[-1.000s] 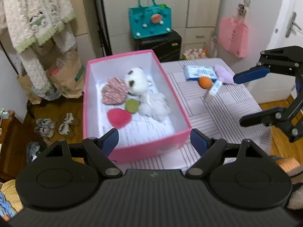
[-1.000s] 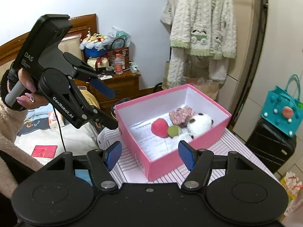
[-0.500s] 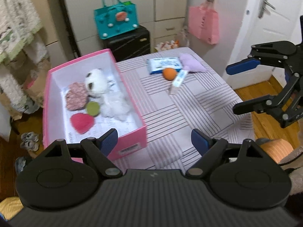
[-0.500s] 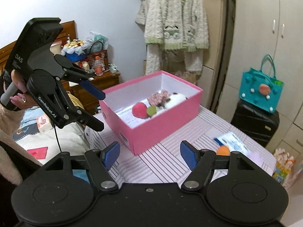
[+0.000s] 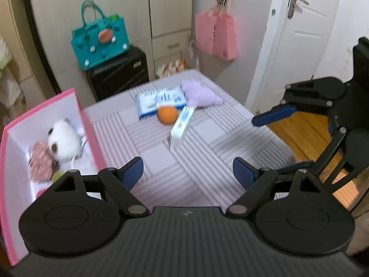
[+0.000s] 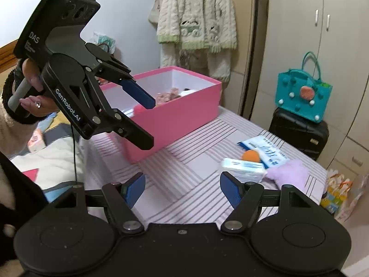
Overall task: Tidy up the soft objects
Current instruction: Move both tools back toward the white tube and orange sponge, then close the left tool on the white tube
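A pink box [image 5: 88,124] at the table's left holds a white panda plush [image 5: 62,138], a pink knitted piece [image 5: 40,161] and a green ball [image 5: 56,175]. An orange ball [image 5: 167,114], a purple plush [image 5: 200,95], a wipes pack [image 5: 159,100] and a small white box [image 5: 181,127] lie at the far side of the striped table. My left gripper [image 5: 188,173] is open and empty above the table's near middle. My right gripper [image 6: 182,189] is open and empty; it also shows in the left wrist view [image 5: 276,138] at the right edge.
The striped table [image 5: 207,138] ends at its right edge over wooden floor. A black suitcase [image 5: 117,73] with a teal bag [image 5: 100,37] stands behind the table. A pink bag [image 5: 216,34] hangs on the cupboard. A bed [image 6: 46,152] lies left of the table.
Both grippers have swung right, away from the pink box and toward the loose items at the table's far side. Both stayed open and empty.
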`<action>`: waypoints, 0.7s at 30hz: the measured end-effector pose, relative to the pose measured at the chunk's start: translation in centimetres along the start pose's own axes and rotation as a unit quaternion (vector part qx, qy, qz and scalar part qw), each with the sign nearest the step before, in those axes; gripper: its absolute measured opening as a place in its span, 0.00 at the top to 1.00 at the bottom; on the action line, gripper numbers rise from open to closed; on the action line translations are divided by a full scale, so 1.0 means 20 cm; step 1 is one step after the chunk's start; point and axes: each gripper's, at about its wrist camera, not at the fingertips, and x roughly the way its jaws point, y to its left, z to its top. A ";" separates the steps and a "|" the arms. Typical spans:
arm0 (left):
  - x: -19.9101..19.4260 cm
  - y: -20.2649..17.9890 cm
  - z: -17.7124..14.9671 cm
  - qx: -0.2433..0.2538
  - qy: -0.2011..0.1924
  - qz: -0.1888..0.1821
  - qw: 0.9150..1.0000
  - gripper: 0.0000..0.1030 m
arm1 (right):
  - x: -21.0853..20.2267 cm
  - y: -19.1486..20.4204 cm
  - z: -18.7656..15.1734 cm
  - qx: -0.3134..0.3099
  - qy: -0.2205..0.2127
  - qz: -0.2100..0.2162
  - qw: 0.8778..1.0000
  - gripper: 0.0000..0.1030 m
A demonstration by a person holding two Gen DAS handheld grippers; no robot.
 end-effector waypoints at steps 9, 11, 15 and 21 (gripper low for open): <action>0.25 -0.02 -0.03 -0.037 -0.058 -0.007 0.998 0.20 | 0.20 -0.23 -0.22 0.044 -0.058 -0.025 0.997 0.26; 0.32 -0.02 -0.04 -0.045 -0.058 -0.008 0.997 0.22 | 0.23 -0.26 -0.25 0.048 -0.056 -0.034 0.997 0.26; 0.46 -0.06 -0.02 -0.039 -0.071 0.014 0.997 0.24 | 0.28 -0.31 -0.31 0.042 -0.049 -0.047 0.997 0.26; 0.62 -0.03 0.01 -0.060 -0.073 0.047 0.994 0.38 | 0.32 -0.41 -0.34 0.027 -0.041 -0.074 0.996 0.23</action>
